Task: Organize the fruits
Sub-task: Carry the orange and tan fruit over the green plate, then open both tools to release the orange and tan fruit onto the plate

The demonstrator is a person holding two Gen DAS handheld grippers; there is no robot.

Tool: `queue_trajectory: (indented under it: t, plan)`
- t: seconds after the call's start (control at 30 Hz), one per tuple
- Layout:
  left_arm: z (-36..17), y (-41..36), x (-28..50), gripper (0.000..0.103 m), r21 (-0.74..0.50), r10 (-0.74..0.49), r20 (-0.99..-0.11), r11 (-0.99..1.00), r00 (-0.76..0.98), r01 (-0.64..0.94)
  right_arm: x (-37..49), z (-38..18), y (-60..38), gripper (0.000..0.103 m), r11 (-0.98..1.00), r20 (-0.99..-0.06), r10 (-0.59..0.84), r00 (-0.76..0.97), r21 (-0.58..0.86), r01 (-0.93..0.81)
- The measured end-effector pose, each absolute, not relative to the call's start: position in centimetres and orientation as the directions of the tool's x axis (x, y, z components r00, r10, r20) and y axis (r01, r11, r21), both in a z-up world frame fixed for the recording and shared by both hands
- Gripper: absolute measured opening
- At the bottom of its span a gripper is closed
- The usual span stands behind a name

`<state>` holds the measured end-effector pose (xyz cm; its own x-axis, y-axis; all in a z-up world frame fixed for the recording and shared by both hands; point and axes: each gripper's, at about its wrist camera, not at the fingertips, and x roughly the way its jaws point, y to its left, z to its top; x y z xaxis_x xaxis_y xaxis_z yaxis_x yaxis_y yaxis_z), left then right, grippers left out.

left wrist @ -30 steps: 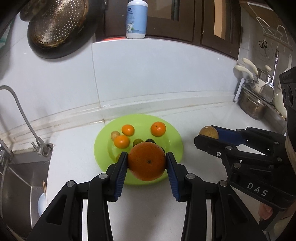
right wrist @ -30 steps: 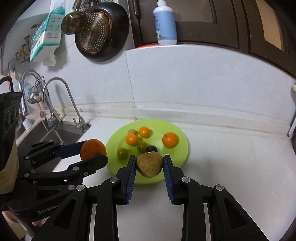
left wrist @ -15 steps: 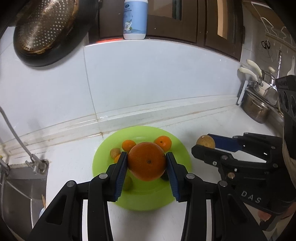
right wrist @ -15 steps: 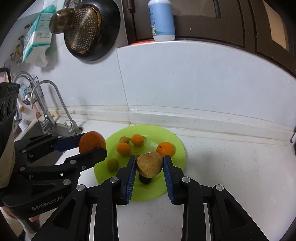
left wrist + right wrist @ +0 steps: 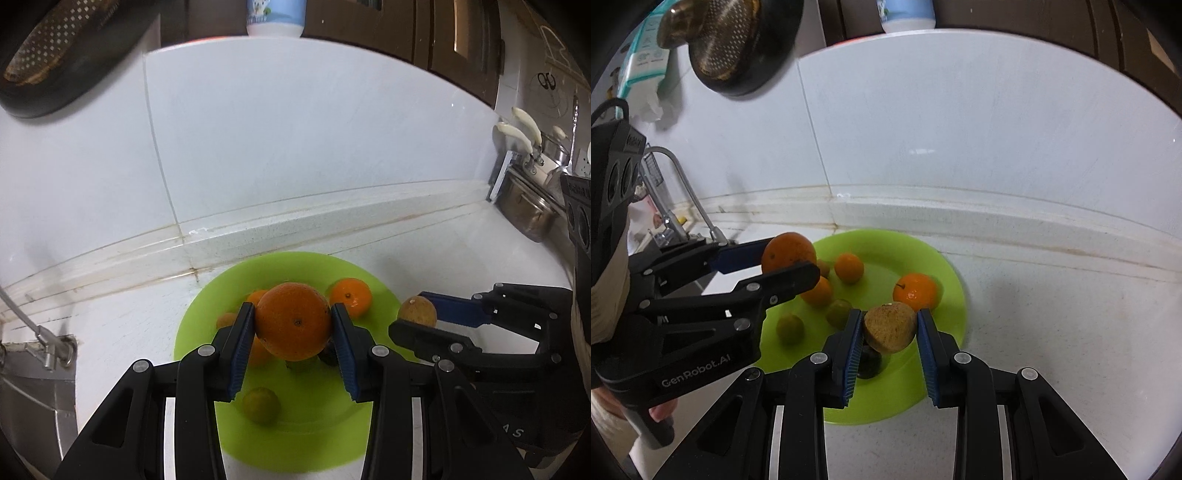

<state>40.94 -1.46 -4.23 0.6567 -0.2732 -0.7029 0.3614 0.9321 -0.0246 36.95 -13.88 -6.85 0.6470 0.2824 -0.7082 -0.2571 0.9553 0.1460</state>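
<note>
Left gripper (image 5: 293, 325) fingers clamping big orange (image 5: 293, 320) between blue pads, holding it above green plate (image 5: 325, 428). Right gripper (image 5: 889, 329) fingers pinching brown speckled fruit (image 5: 889, 326), hanging it over plate's near-right part (image 5: 938, 373). Plate sitting on white counter (image 5: 1052, 350) near backsplash, carrying tangerine (image 5: 916, 291), smaller orange fruits, greenish ones (image 5: 260, 404), one dark fruit (image 5: 868, 363) under right fingers. Sink and faucet (image 5: 683, 192) sitting left of plate.

White tiled wall (image 5: 295, 147), white countertop (image 5: 1071, 332), dark cabinets (image 5: 461, 44)
</note>
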Motion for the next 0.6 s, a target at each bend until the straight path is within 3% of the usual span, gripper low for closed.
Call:
queue_trajectory:
  t: [0.4,0.6]
  plan:
    - [-6.9,-1.7,43.4,0.041,-0.065,-0.300,-0.746,0.922,0.595,0.383,39.3,-9.0,-13.5,0.030,0.953,-0.735,0.290,0.612,0.167,-0.251]
    - [-6.4,-0.8,43.3,0.053,-0.039,-0.264,-0.734,0.936,0.626,0.349,39.8,-9.1,-13.4,0.032,0.956,-0.732,0.285,0.619,0.169,-0.240]
